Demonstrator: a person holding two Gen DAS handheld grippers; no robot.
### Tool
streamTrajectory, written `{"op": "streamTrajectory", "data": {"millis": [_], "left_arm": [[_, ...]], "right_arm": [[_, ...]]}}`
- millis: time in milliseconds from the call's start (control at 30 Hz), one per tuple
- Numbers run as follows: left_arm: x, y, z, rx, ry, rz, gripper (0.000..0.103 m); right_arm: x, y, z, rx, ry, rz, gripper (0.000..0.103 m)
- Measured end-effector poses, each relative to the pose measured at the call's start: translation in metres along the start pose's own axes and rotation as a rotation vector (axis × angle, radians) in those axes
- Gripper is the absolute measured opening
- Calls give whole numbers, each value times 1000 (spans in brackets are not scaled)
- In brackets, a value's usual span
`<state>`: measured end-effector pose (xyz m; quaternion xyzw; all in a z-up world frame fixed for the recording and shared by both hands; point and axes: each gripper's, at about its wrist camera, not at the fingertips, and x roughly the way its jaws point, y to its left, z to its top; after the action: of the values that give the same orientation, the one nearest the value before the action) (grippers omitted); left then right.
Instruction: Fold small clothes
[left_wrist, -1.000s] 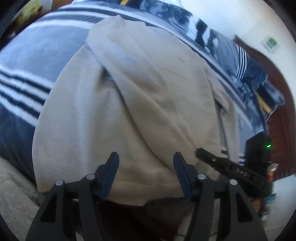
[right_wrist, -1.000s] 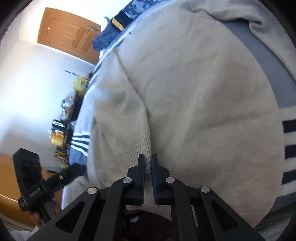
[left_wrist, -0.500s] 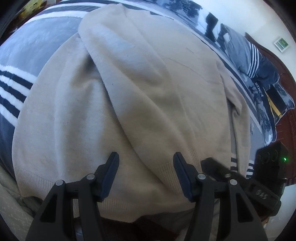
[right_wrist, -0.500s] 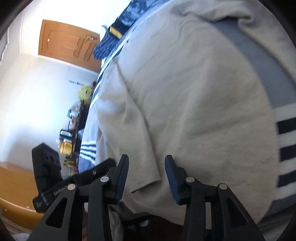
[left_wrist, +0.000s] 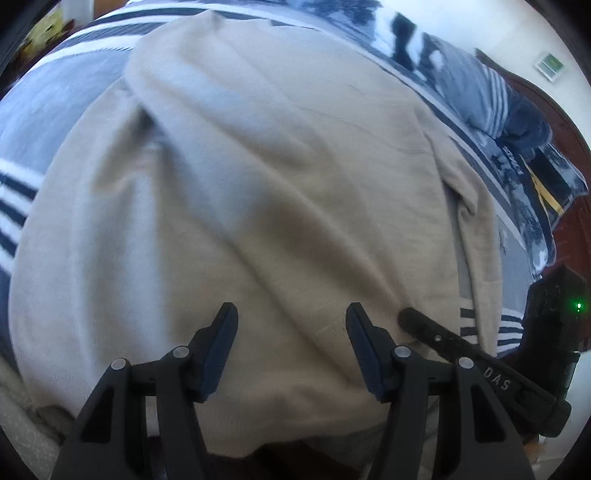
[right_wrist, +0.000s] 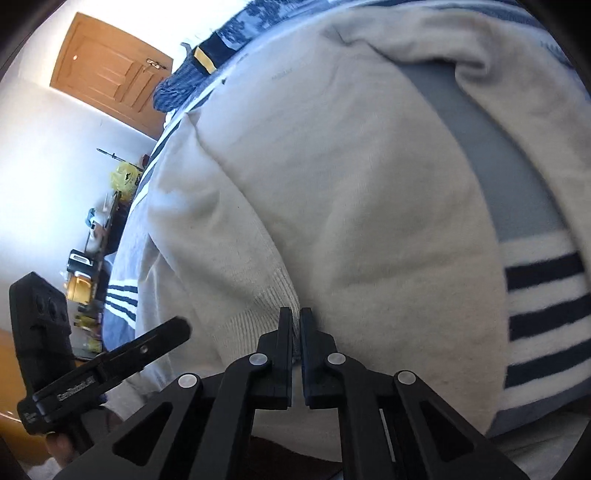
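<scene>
Sweater (left_wrist: 258, 177): beige knit, spread over the striped bed cover (left_wrist: 48, 110), hem at the bed's near edge.
Left tool (left_wrist: 291, 343): released, fingers apart above the hem.
Right tool (right_wrist: 295, 332): clenched on the sleeve's ribbed cuff (right_wrist: 258, 314).

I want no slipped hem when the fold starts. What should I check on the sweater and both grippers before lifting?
1. Right gripper shut at the sweater hem: ok, jaws nearly touching at the ribbed edge.
2. Fabric really pinched between its fingers: cannot tell, the gap is too narrow to see into.
3. Left gripper gripping its share of the hem: not ok, jaws wide apart above the cloth.
4. Sleeve folded in over the body: ok, it lies diagonally across it.
5. Sweater lying flat on the striped blanket: ok, only soft creases.
</scene>
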<state>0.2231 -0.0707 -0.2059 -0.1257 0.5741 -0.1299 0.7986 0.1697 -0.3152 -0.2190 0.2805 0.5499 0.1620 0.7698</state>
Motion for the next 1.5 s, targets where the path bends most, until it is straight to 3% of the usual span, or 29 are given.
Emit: {"op": "streamTrajectory", "data": {"millis": [100,167,200,233,267,400,500,600,667,767,800,833,867,900,933,967,1100,1333,1500], "left_arm": [[17,-9,3,46,42,34,59],[26,-12,3,69,55,89,50],[26,-13,4,81,42,105,39],[24,-16,3,103,27,99,16],[23,-17,3,123,22,70,3],[-3,-7,2,104,-9,-22,2],[-51,3,-4,100,-71,-126,2],[-65,9,-19,139,-53,-95,3],[-47,12,-26,147,-26,-44,3],[-22,26,-35,65,47,-17,5],[-21,27,-37,42,67,-42,9],[-29,30,-43,38,62,-70,21],[-37,29,-45,48,42,-74,31],[-47,29,-47,62,12,-76,51],[-63,27,-50,79,-44,-75,67],[-72,26,-52,85,-72,-70,72],[-101,10,-59,120,-126,-86,74],[-145,-38,-57,219,-195,-157,77],[-163,-52,-59,233,-217,-186,79]], "right_arm": [[5,3,1,0,8,-11,5],[6,2,3,3,13,-18,5],[5,-2,3,6,16,-16,5],[7,-1,6,10,20,-15,5],[5,-4,7,9,21,-12,5],[-12,-6,6,-7,-3,46,5],[-42,3,-3,-30,-43,131,4],[-50,13,-20,-67,-12,163,5],[-36,18,-29,-95,35,113,5],[-11,14,-32,-77,91,52,8],[-11,11,-32,-57,95,23,10],[-18,8,-34,-41,77,10,19],[-36,6,-37,-32,19,2,45],[-53,4,-41,-31,-38,-7,62],[-70,-1,-46,-17,-100,-27,88],[-83,-5,-51,0,-144,-40,93],[-126,-25,-63,111,-234,-32,93],[-184,-22,-52,111,-361,-113,93],[-205,-57,-41,192,-375,-143,91]]}}
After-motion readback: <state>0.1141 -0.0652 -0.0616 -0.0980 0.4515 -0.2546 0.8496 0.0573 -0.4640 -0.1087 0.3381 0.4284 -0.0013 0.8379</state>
